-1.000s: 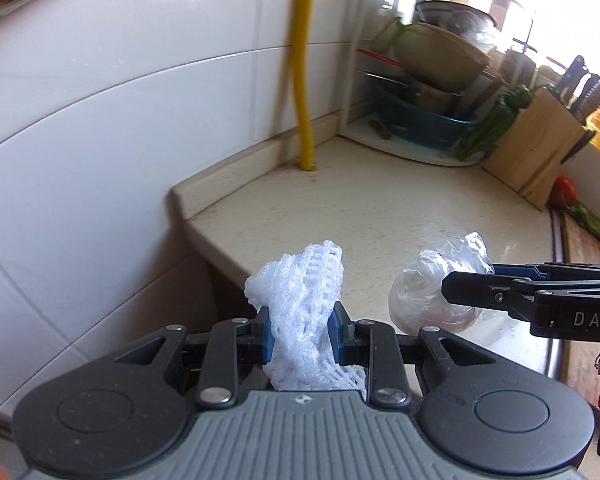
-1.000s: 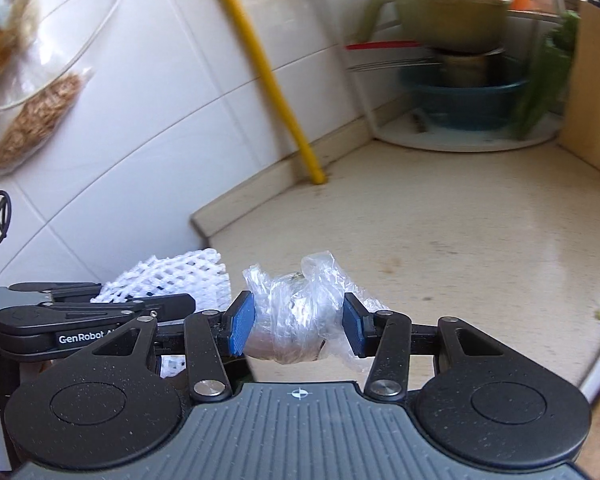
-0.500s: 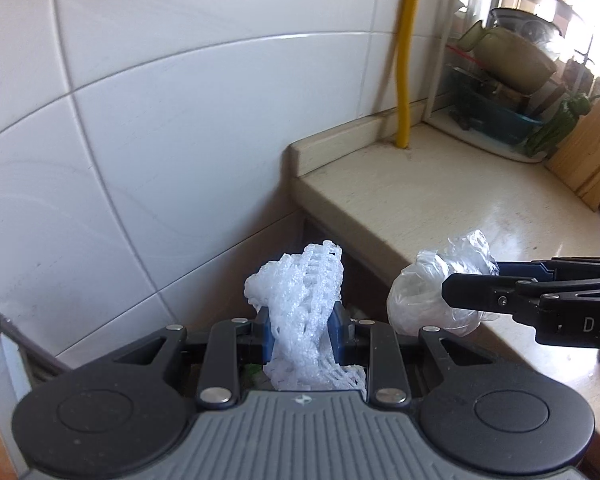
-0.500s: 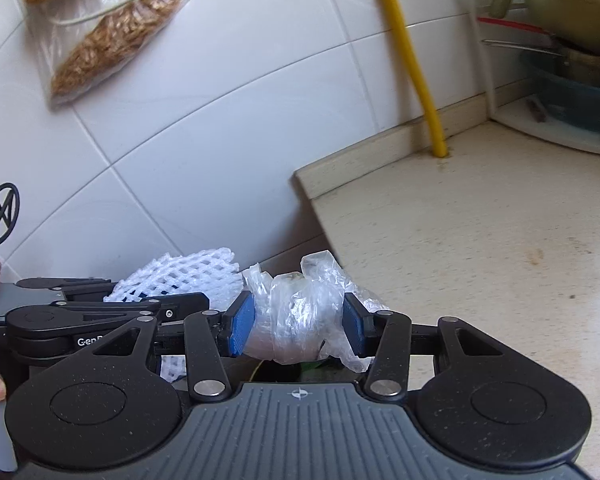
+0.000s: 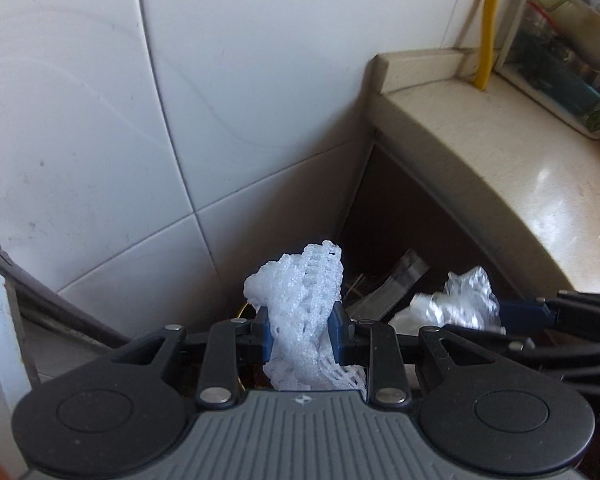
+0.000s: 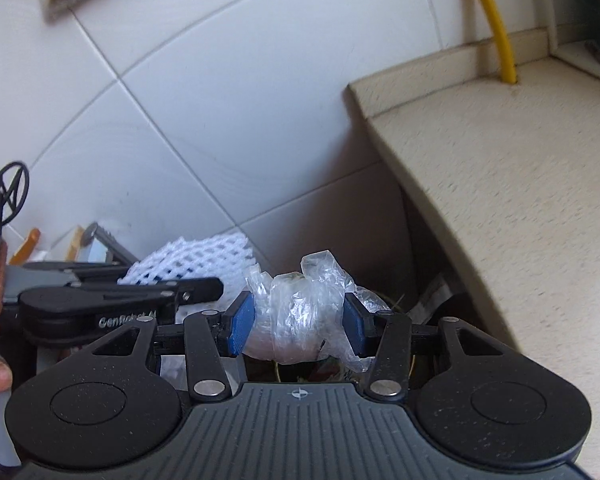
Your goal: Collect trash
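Item: left gripper (image 5: 302,334); jaws closed on a white foam net (image 5: 304,312), which stands up between the blue pads (image 5: 339,336) and hangs below them.
Item: right gripper (image 6: 298,324); jaws closed on a crumpled clear plastic wrap (image 6: 300,320), a loose tail drooping at its right side.
Position: both grippers side by side, off the edge of the surface (image 6: 500,184), over a dark gap beside the tiled wall (image 5: 180,100); scraps show down there, likely a bin, its rim not clear.
Step in hand, judged: carrying both pieces to the drop; best to bring each load squarely over the opening, lower it, then open fully, since net and wrap are light and may cling to the pads or drift.
Room: kitchen; beige stone surface; yellow pipe (image 6: 496,20) in the corner; dish rack (image 5: 560,52) beyond.
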Available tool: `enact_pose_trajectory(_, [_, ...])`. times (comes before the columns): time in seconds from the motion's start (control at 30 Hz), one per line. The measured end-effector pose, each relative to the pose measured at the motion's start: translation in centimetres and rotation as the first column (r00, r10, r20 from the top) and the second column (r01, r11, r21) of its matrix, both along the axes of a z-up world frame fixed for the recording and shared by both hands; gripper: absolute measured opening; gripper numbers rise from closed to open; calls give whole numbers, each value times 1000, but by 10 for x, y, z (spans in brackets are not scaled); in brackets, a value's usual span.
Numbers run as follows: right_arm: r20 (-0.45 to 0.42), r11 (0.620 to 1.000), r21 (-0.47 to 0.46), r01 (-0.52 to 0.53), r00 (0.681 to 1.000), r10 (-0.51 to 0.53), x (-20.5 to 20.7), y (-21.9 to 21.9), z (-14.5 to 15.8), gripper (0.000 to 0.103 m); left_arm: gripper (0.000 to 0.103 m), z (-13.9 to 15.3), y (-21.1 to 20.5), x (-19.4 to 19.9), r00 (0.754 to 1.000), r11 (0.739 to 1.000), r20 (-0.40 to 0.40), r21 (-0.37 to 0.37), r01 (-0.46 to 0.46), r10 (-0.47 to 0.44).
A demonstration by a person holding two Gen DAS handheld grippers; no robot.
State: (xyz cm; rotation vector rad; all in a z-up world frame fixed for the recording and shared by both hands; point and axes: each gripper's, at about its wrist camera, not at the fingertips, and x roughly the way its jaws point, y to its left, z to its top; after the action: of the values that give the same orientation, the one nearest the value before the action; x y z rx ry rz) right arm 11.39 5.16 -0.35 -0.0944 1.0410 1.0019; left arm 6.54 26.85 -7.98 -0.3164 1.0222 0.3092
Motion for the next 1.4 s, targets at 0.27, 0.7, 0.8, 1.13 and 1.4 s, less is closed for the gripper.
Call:
enact_pose_trajectory(0.27, [-54,997,-81,-20,998,16,0,22,-48,57,33,-29,6,20,996,1000,-92,-19,-8,6])
enact_pose_trajectory(0.7, [-100,992,-126,19,995,-32,13,33,-93,67,43,-56,7,38,989,998,-150,-61,-15,6])
enact_pose_trajectory(0.8, [-106,992,-126,31,993,-45,10,26,-90,68,44,-44,5,34,993,999,-121,-47,-19,13])
enact_pose_trajectory(1.13, [-39,997,-50,55,998,-57,-7,3,-37,72,53,0,-9,15,1000,1000,6,11,7,-7])
enact_pose_trajectory(1.4, [70,996,-9,86,994,-85,-29,-18,5,75,55,27,-22,-6,998,999,56,42,-11,9])
